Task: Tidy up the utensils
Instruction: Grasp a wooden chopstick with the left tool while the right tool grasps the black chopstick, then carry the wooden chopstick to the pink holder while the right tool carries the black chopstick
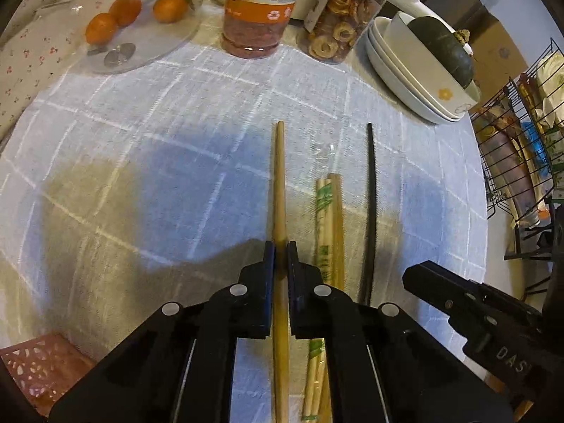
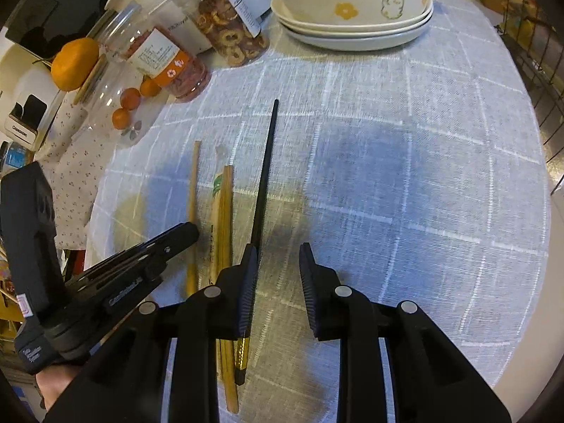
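My left gripper (image 1: 281, 250) is shut on a single wooden chopstick (image 1: 279, 183) that points away over the checked tablecloth. To its right lie a wrapped pair of disposable chopsticks (image 1: 323, 211), another wooden chopstick (image 1: 336, 218) and a black chopstick (image 1: 371, 204). In the right wrist view my right gripper (image 2: 278, 257) is open, its left finger (image 2: 246, 289) against the black chopstick (image 2: 265, 172). The wooden chopstick (image 2: 193, 204), the wrapped pair (image 2: 215, 190) and the left gripper (image 2: 169, 243) show to the left.
Two clear jars of dried fruit (image 1: 338, 17) (image 1: 257, 10) and a glass dome over small oranges (image 1: 120, 17) stand at the back. Stacked white plates with a bowl holding a dark squash (image 1: 419, 67) sit back right. A wire rack (image 1: 521, 148) stands off the table's right edge.
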Tool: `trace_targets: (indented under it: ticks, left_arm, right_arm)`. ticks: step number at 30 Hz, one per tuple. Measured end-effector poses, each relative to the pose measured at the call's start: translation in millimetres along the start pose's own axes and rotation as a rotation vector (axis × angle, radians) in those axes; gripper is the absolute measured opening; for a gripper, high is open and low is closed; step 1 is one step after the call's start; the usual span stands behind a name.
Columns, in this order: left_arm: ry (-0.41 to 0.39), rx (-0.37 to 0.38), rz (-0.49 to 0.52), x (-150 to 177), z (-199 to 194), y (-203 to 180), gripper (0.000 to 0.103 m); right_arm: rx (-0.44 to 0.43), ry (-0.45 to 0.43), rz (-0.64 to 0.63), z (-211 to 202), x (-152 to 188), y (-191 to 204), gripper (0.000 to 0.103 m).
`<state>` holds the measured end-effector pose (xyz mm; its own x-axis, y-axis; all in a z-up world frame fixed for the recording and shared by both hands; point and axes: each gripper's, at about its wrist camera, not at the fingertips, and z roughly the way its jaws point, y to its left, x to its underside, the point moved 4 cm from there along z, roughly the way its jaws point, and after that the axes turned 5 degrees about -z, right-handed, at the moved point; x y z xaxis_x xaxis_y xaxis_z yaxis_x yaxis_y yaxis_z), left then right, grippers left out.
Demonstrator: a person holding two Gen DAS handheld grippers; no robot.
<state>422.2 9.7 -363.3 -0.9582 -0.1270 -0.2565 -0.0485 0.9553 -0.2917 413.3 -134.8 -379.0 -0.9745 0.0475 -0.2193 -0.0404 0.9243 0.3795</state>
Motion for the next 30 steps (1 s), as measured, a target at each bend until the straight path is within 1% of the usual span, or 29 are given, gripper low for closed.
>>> trace_targets:
  ticks: [1,3,4,5,7,9,12,14,17,18,20,21,22,23,25,27,30]
  left_arm:
    - [0.0,-0.008,0.009,1.5,-1.6,2.5,0.006]
    - [0.004,-0.053,0.038,2.3,-0.9,4.8,0.006]
    - [0.016,-0.059,0.039,2.4,1.7,4.9,0.006]
    - [0.026,-0.06,0.026,1.3,4.4,6.8,0.008]
    - [0.035,-0.064,0.015,0.5,3.1,7.2,0.008]
    - [0.037,-0.069,0.026,1.0,0.9,6.9,0.006]
    - [0.015,-0.078,0.022,3.0,-8.8,10.9,0.006]
    - [-0.002,-0.06,0.021,3.6,-19.4,8.9,0.006]
    - [-0.063,-0.036,0.058,1.9,-54.7,-1.1,0.006]
    - [-0.079,-0.033,0.068,2.0,-64.1,-2.5,0.006]
    - [-0.112,-0.023,0.078,0.8,-86.3,-4.8,0.006]
    - [-0.132,-0.012,0.082,1.1,-100.4,-6.0,0.006]
    - [-0.155,-0.001,0.092,2.3,-114.8,-8.5,0.006]
    - [-0.181,0.011,0.108,4.1,-129.3,-12.5,0.006]
    - [-0.223,0.033,0.125,9.5,-149.1,-19.3,0.006]
    - [-0.261,0.063,0.134,14.9,-168.9,-22.7,0.006]
    - [-0.326,0.07,0.148,25.9,-195.5,-18.5,0.006]
  right_arm:
    - [-0.003,0.004,-0.002,1.9,-0.6,1.8,0.026]
    - [-0.008,0.014,-0.005,5.7,-1.4,5.1,0.026]
    - [-0.007,0.015,-0.007,7.2,-1.8,7.3,0.026]
    - [-0.008,0.016,-0.007,8.1,-2.5,8.7,0.026]
    - [-0.007,0.02,-0.011,10.7,-2.8,12.5,0.026]
    - [0.003,0.024,-0.012,13.2,-3.0,14.9,0.026]
    - [-0.005,0.031,-0.008,14.8,-3.1,17.2,0.026]
    - [-0.009,0.029,-0.005,16.6,-5.7,18.3,0.026]
    - [-0.018,0.036,-0.001,25.5,-6.9,22.2,0.026]
    - [-0.005,0.048,-0.019,30.0,-5.1,24.3,0.026]
    - [0.073,0.041,-0.088,32.3,-1.7,30.9,0.014]
    - [0.085,0.052,-0.093,31.4,-0.9,31.8,0.008]
    - [0.052,0.055,-0.056,25.9,-1.4,30.1,0.007]
    - [0.047,0.044,-0.045,21.0,-2.6,29.5,0.007]
    - [0.052,-0.008,-0.064,2.1,-7.1,29.8,0.007]
    - [0.031,-0.049,-0.069,-18.1,-9.5,28.9,0.006]
    - [0.03,-0.091,-0.077,-42.4,-9.2,25.3,0.006]
